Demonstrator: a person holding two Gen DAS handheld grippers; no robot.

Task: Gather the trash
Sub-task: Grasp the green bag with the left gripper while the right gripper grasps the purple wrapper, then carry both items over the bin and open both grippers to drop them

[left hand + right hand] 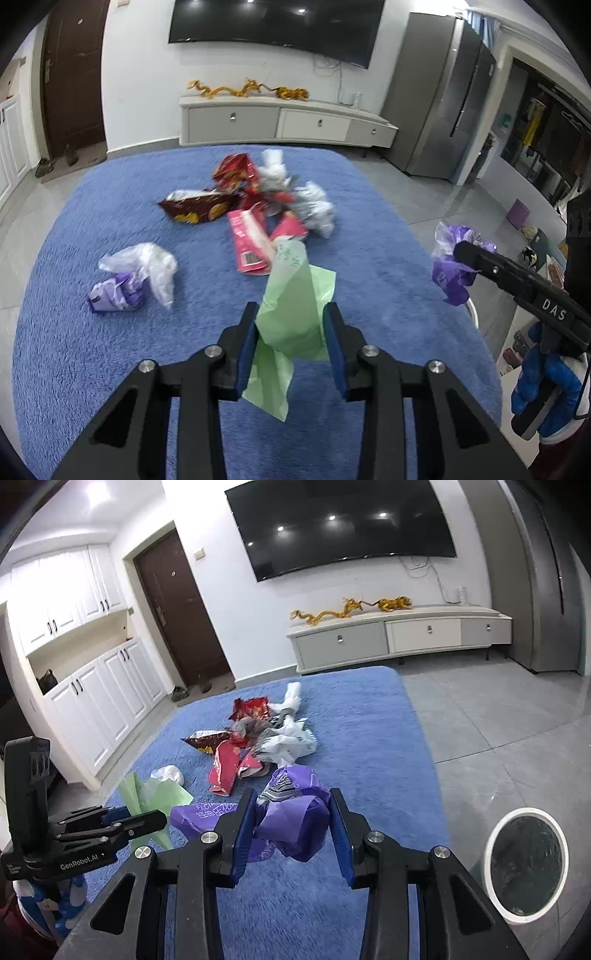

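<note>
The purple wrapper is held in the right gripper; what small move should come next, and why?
Probably swing the right gripper rightward over the bin and let go. It is shut on the purple wrapper, and the bin stands open on the floor to its right, beside the rug.

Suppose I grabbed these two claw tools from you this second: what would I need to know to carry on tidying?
Left gripper: shut on the green bag, held above the blue rug.
Right gripper: shut on the purple bag, also lifted over the rug.
White bin: on the grey floor to the right of the rug; what is inside is hard to make out.
Done: two pieces picked up, neither dropped in yet.
Left: bin both bags, then fetch the wrapper pile mid-rug and the clear bag with a purple wrapper to its left.
</note>
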